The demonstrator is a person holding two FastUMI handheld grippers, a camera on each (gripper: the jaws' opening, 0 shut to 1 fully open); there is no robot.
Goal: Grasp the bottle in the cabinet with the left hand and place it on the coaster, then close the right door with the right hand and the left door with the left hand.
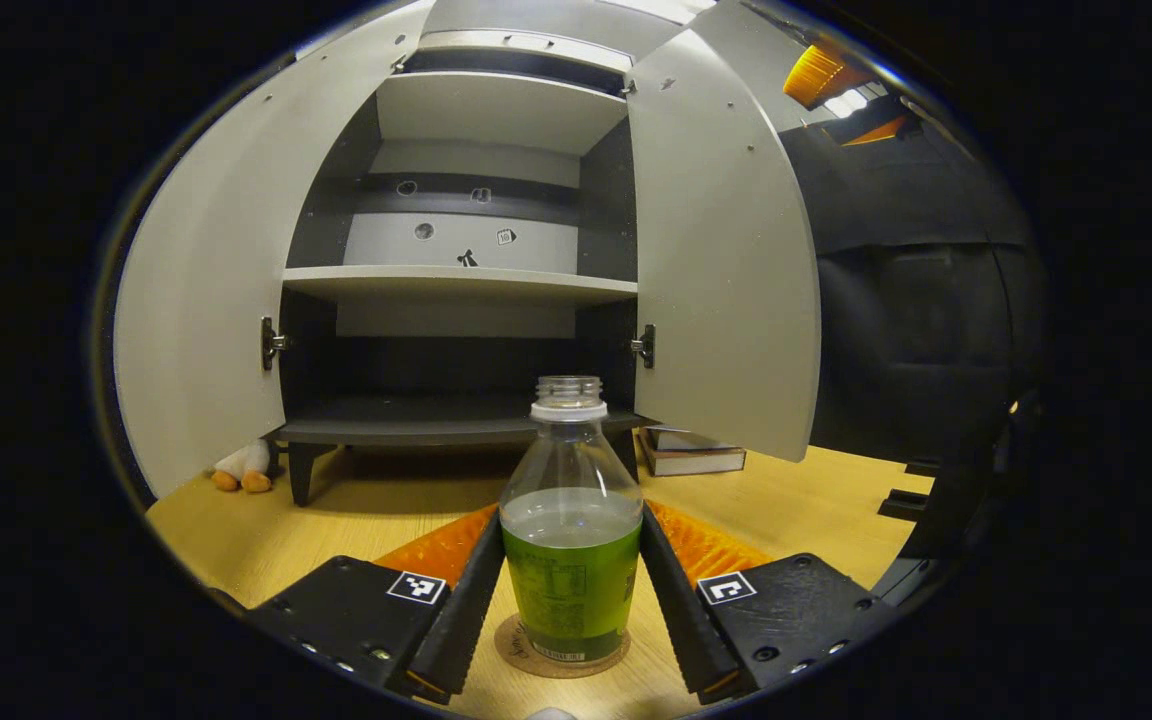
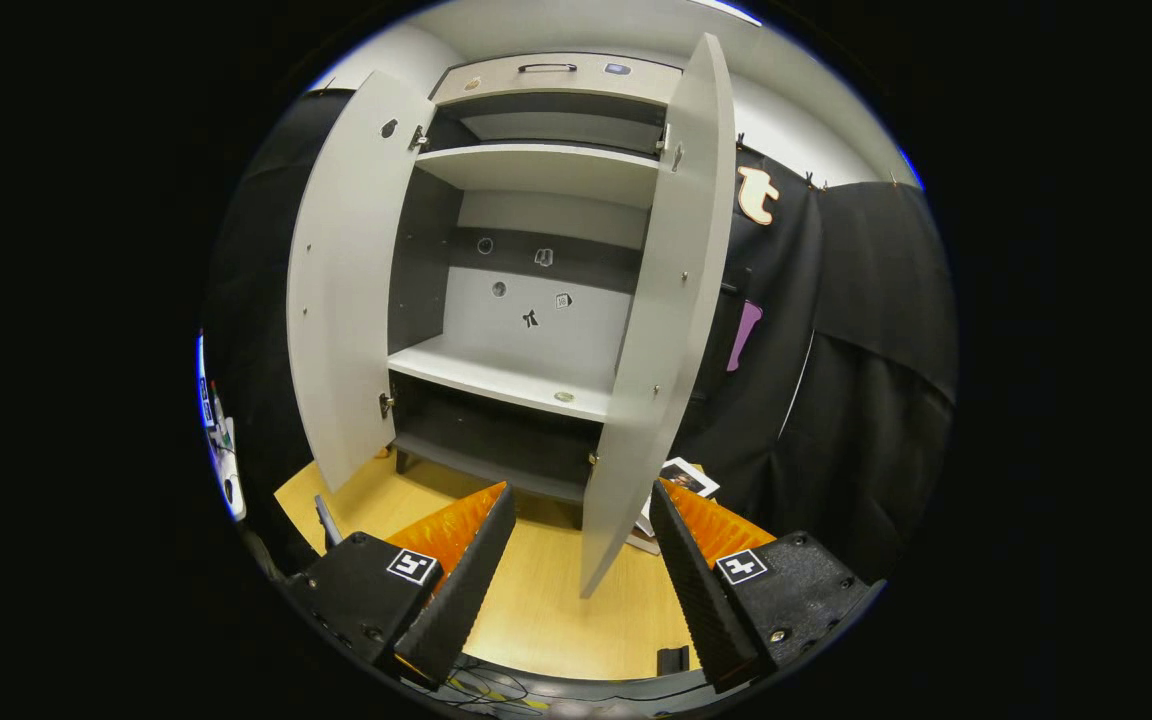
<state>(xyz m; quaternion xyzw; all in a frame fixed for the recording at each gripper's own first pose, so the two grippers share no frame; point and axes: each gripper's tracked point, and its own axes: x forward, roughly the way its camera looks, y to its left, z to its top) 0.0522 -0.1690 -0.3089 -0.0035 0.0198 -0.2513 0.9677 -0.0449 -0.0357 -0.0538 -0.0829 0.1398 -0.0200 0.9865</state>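
A clear, uncapped bottle with a green label and some liquid stands upright on a round cork coaster on the wooden table. My left gripper is shut on the bottle, with both fingers pressing its sides. Behind it the grey cabinet has both doors swung open: the left door and the right door. In the right gripper view, my right gripper is open and holds nothing. It hovers just in front of the lower edge of the right door, with the left door farther left.
Two stacked books lie under the right door beside the cabinet leg. A small plush toy sits by the left leg. Black cloth walls close in on the right. Cables lie at the table's near edge.
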